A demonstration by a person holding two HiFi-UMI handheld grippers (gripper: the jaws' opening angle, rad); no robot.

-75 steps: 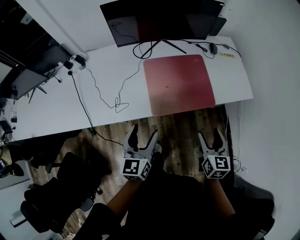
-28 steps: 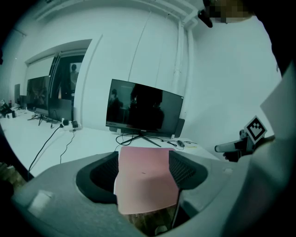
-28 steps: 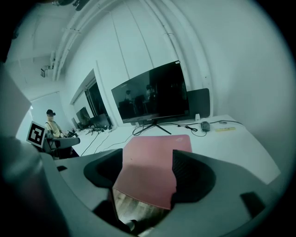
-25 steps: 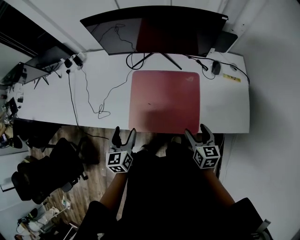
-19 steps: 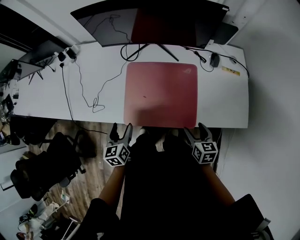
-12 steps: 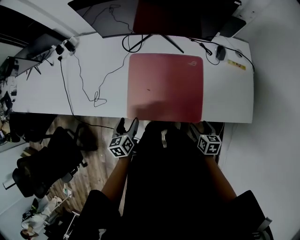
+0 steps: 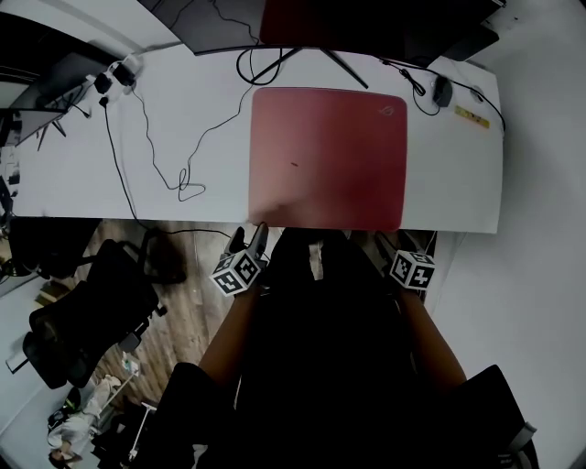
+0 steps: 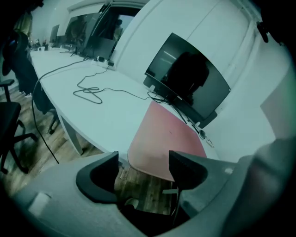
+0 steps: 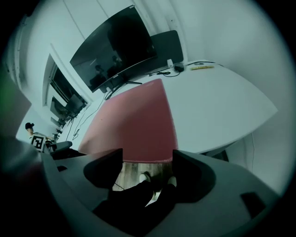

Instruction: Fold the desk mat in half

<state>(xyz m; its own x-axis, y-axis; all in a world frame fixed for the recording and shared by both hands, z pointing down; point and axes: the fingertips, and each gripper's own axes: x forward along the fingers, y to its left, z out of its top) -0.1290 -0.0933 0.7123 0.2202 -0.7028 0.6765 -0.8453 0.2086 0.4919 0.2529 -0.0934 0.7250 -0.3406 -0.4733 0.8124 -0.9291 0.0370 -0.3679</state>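
Note:
A red desk mat (image 7: 328, 156) lies flat on the white desk (image 7: 137, 183), its near edge at the desk's front edge. It also shows in the left gripper view as the mat (image 8: 166, 139) and in the right gripper view as the mat (image 9: 134, 125). My left gripper (image 7: 249, 242) is open just below the mat's near-left corner, short of the desk edge. My right gripper (image 7: 405, 247) is open below the near-right corner. Nothing lies between either gripper's jaws (image 8: 142, 162) (image 9: 147, 164).
A dark monitor (image 7: 366, 23) on a stand sits behind the mat. A black cable (image 7: 174, 169) loops across the desk's left part. A mouse (image 7: 443, 90) and a small yellow item (image 7: 474, 115) lie at the far right. An office chair (image 7: 87, 311) stands on the wooden floor at left.
The view and both grippers have come closer to the desk's front edge; the grippers now sit just under the mat's near corners. The mat has not moved.

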